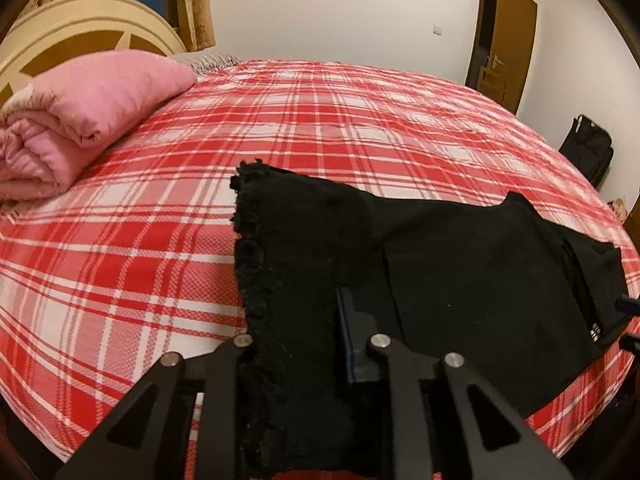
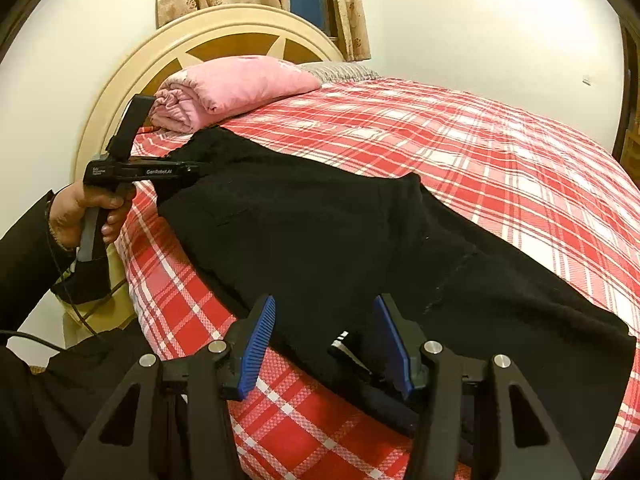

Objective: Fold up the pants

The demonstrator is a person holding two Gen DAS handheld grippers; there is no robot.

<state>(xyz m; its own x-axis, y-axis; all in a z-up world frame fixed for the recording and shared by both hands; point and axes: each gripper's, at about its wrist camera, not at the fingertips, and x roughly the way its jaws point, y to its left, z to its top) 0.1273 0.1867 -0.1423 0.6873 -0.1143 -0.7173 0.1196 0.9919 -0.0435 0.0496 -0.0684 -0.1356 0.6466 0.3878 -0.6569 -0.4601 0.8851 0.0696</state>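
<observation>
Clamping black pants [image 1: 460, 256] hem, left gripper [image 1: 296, 320], right gripper [image 2: 324, 340] agape

Your right gripper [image 2: 326, 338] has two matte black linkage arms with triangular cut-outs, each pinned by round silver screws, and its fingers [image 2: 258, 346] carry blue ribbed pads. Your left gripper [image 1: 298, 344] is built the same way: black arms, silver pivot screws, a blue pad edge on one finger. From the right wrist view, its body is a black bar with small white lettering on the side, a grey handle below and a black block on top. Your left hand [image 2: 86, 210] comes out of a black sleeve [image 2: 24, 248], and a thin black cable [image 2: 76, 304] hangs beneath the handle.
</observation>
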